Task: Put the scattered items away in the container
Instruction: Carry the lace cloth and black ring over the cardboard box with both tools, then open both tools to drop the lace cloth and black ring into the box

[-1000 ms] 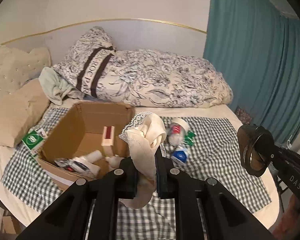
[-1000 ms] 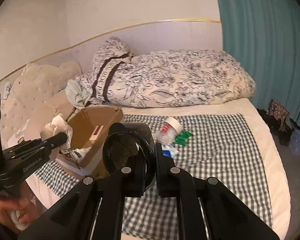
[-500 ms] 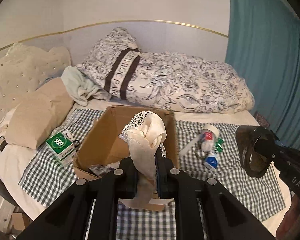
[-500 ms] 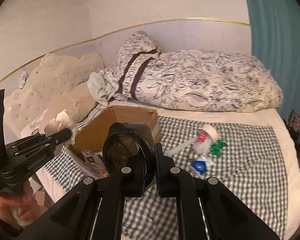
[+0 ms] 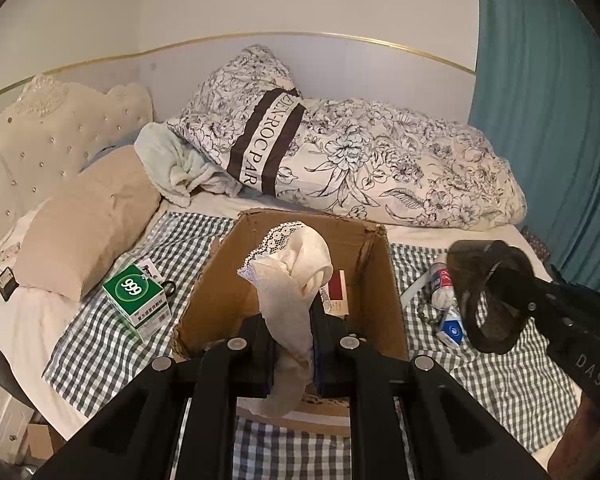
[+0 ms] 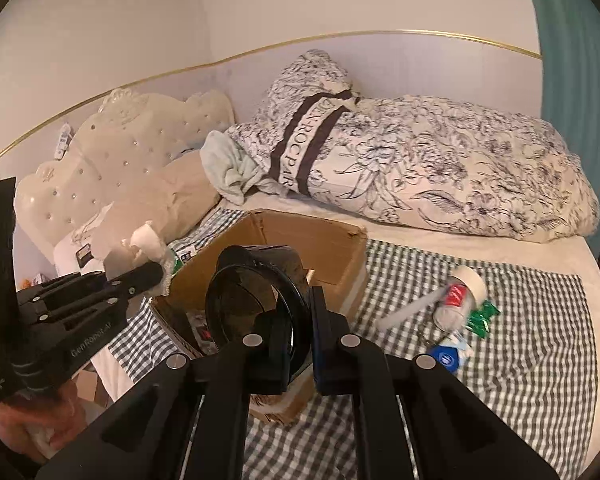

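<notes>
My left gripper (image 5: 294,334) is shut on a cream lace-trimmed cloth (image 5: 296,280) and holds it over the near edge of an open cardboard box (image 5: 376,280) on the checked bedspread. My right gripper (image 6: 296,320) is shut on a dark see-through bowl-like cup (image 6: 252,300) and holds it above the box's (image 6: 332,248) near right corner. The cup also shows at the right of the left wrist view (image 5: 488,292). The left gripper (image 6: 148,276) with the cloth (image 6: 148,244) shows at the left of the right wrist view.
A green and white 999 box (image 5: 138,298) lies left of the cardboard box. A bottle (image 6: 460,296), a blue packet (image 6: 446,356) and a green wrapper (image 6: 482,316) lie to its right. Floral pillows (image 5: 340,160) sit behind. A red and white carton (image 5: 337,292) is inside the box.
Both grippers have swung left and nearer the box with their loads. The cloth now hangs over the box's near edge, and the cup is close to its right side.
</notes>
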`<state>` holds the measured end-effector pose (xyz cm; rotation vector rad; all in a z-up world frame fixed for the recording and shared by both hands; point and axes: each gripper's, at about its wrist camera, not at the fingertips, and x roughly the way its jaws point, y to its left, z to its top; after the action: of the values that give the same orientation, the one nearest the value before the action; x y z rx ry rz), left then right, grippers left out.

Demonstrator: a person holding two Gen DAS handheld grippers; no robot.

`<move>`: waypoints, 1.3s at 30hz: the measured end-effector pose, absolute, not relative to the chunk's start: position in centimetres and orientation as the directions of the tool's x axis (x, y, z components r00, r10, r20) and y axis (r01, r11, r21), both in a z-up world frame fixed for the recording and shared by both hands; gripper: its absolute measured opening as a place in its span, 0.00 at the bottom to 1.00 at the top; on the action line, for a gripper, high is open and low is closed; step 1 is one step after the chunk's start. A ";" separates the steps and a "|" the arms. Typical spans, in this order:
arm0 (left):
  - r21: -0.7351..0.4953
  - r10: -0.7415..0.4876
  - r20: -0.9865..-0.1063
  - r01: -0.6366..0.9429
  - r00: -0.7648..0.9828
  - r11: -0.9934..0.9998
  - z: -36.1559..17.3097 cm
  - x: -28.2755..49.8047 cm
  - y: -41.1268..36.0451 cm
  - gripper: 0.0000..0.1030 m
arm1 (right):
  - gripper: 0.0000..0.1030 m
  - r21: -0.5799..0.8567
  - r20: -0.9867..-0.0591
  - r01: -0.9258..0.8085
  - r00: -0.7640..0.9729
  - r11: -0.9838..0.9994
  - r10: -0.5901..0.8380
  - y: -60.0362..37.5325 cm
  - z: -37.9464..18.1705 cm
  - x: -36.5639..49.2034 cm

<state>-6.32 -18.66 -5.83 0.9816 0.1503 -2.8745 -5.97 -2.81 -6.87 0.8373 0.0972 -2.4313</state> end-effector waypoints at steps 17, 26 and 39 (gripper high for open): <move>-0.067 -0.046 -0.717 0.134 -0.695 -0.989 -11.5 -11.7 -19.5 0.13 | 0.07 0.093 -0.702 0.580 -0.538 -0.809 -0.467 -7.0 -13.3 -11.4; -0.078 -0.040 -0.773 0.157 -0.633 -0.985 -14.3 -14.0 -20.3 0.13 | 0.07 0.086 -0.743 0.613 -0.485 -0.785 -0.460 -9.5 -15.9 -13.1; -0.065 -0.040 -0.818 0.162 -0.574 -0.985 -16.7 -14.8 -20.4 0.13 | 0.07 0.081 -0.794 0.623 -0.432 -0.778 -0.428 -10.6 -18.3 -14.2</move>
<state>-14.85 -20.38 -16.70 1.3883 0.2014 -2.6824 -14.16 -10.63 -18.27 1.1367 0.2981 -2.2107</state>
